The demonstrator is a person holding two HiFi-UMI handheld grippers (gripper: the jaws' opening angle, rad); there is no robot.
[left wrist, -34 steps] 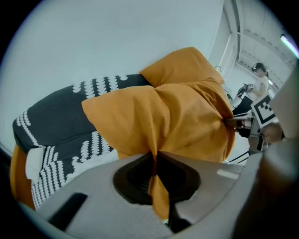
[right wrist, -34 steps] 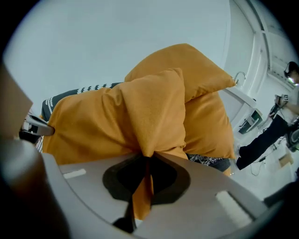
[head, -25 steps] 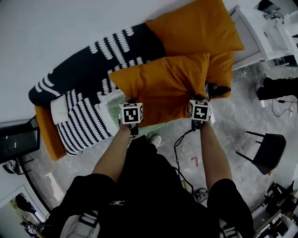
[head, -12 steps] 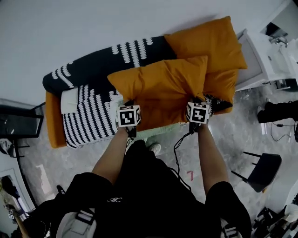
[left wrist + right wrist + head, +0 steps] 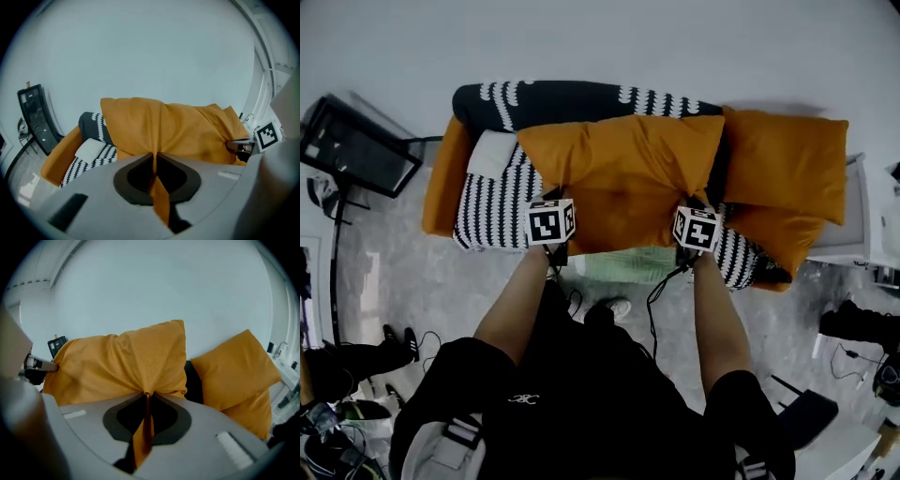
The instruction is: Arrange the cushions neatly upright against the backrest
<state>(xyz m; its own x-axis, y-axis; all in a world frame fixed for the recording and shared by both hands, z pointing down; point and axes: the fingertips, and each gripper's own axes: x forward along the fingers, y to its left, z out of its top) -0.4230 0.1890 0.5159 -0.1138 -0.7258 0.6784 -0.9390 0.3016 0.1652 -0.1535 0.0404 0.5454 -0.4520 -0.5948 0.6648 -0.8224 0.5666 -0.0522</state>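
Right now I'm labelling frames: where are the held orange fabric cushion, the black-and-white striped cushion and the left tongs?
Held orange fabric cushion (image 5: 623,161): head view, its middle.
Black-and-white striped cushion (image 5: 492,214): head view, striped face.
Left tongs (image 5: 153,155): left gripper view, closed tips.

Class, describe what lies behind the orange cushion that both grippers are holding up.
Behind the held orange cushion, the black-and-white backrest shows along the top, with a second orange cushion beside it. The backrest's middle is covered.

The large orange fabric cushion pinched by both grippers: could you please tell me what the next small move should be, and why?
Probably lower the large orange cushion against the black-and-white backrest. The left gripper and right gripper are both shut on its near edge, holding it over the sofa's middle, beside the second orange cushion.
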